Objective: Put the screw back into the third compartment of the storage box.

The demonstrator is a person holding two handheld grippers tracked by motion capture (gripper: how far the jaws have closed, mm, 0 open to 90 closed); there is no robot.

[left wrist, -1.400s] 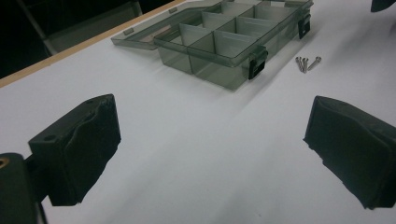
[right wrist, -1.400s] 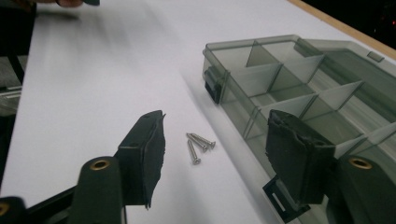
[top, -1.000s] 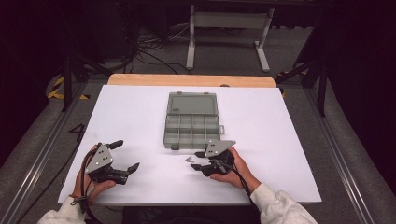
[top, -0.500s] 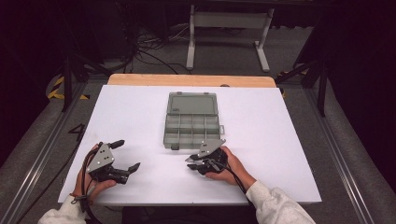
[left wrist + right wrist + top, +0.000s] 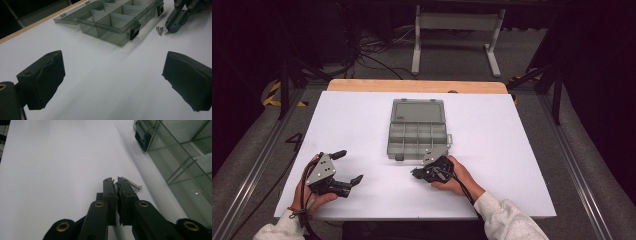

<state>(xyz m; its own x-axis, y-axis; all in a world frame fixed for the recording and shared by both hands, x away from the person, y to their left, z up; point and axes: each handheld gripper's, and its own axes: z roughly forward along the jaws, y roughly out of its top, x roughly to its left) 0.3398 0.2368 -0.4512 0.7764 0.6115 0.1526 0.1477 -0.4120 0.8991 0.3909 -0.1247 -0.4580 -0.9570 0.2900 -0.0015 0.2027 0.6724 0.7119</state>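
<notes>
Room for moving is widest on the white table sheet: bare stretches lie left and right of the smoke-grey clear plastic compartment box, which sits near the middle with its lid folded flat toward the far wooden edge. The near edge of the sheet runs just below both hands, and the strip between the two grippers is open.

Against the frame a second ago, the box has not shifted and the left hand sits where it was. The right hand has crept only slightly, lower and closer to the sheet in front of the box's near right corner, and its grey top plate, plain before, is now tipped out of sight.

The right black hand-held gripper has its jaws brought almost together; they have just been closing, and a small silver screw is pinched between the tips, its thread peeping out of the gap. More loose silver screws lie on the sheet touching or just beside the same tips, close to the box's black latch. In the left gripper view these screws lie just beside the tip of that gripper.

The left black hand-held gripper rests near the front left of the sheet, jaws spread wide, nothing between them, well apart from the box.
</notes>
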